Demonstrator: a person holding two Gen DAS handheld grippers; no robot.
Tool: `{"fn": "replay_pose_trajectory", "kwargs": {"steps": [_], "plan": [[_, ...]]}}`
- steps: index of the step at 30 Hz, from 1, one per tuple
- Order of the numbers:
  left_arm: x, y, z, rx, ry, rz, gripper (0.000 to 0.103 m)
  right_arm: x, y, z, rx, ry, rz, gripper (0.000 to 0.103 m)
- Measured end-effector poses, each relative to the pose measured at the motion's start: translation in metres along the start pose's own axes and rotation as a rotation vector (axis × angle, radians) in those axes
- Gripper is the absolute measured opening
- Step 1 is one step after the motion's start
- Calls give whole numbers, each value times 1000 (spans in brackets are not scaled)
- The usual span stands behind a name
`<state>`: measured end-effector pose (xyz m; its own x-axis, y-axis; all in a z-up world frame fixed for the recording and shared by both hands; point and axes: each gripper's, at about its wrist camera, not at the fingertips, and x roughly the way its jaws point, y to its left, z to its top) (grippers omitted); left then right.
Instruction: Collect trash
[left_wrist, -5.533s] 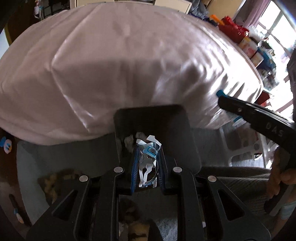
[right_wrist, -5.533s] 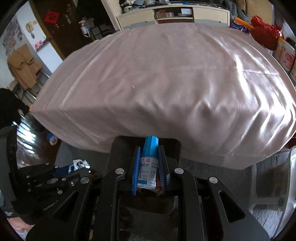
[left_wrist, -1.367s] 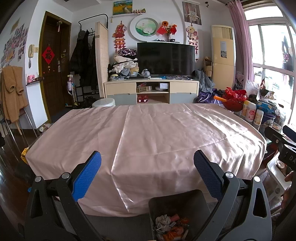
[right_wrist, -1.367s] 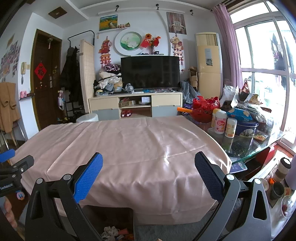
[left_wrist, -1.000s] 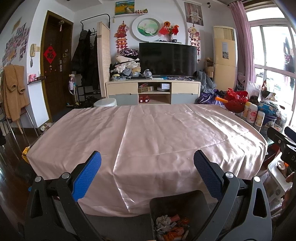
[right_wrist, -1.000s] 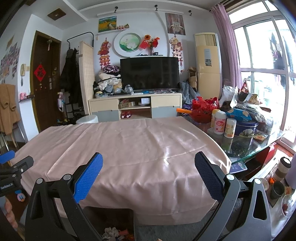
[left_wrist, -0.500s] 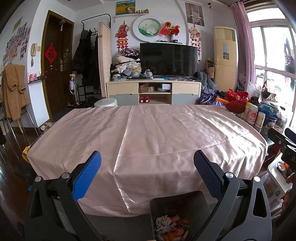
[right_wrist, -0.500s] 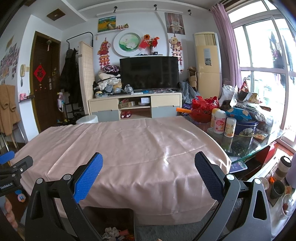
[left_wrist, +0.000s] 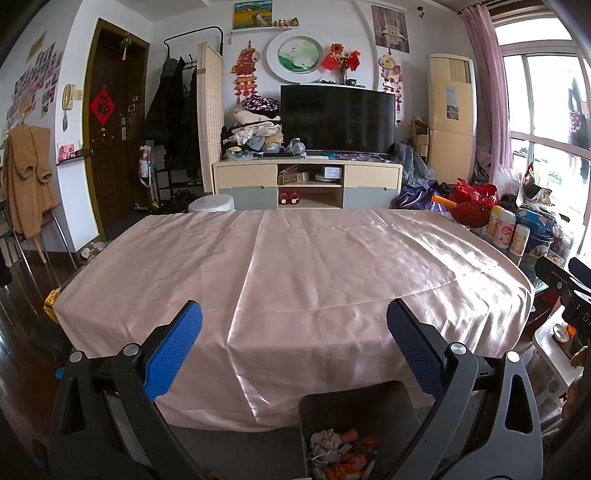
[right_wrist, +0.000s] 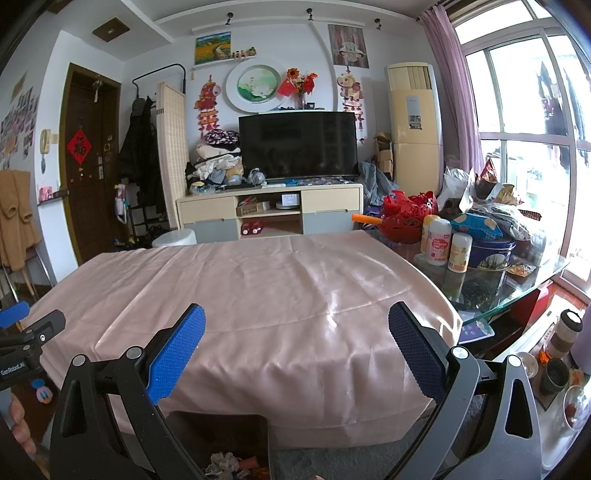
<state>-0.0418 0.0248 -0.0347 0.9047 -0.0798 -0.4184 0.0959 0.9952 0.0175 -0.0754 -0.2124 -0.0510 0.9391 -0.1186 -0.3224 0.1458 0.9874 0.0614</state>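
Both grippers (left_wrist: 294, 341) (right_wrist: 296, 343) now wide apart, empty; trash in bin (left_wrist: 332, 402).

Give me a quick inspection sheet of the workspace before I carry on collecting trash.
Surface: table under a pink cloth, nothing seen on it.
Job's things: dark bin on the floor at the table's near edge, holding crumpled trash.
Clutter: bottles and tins on the glass side table.
Grippers: left claw wide open, empty; right claw wide open, empty.
Cables: nothing seen.
Surroundings: TV on a cabinet, door at left, window at right.
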Motion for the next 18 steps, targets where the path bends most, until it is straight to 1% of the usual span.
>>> {"fn": "replay_pose_trajectory", "kwargs": {"steps": [13,18], "plan": [[-2,-1,2,-15,-4,8,95,-1,0,-1,2,4,-2,100],[-3,0,2,-30,-10,28,95,-1,0,-1,2,3,-1,100]]}}
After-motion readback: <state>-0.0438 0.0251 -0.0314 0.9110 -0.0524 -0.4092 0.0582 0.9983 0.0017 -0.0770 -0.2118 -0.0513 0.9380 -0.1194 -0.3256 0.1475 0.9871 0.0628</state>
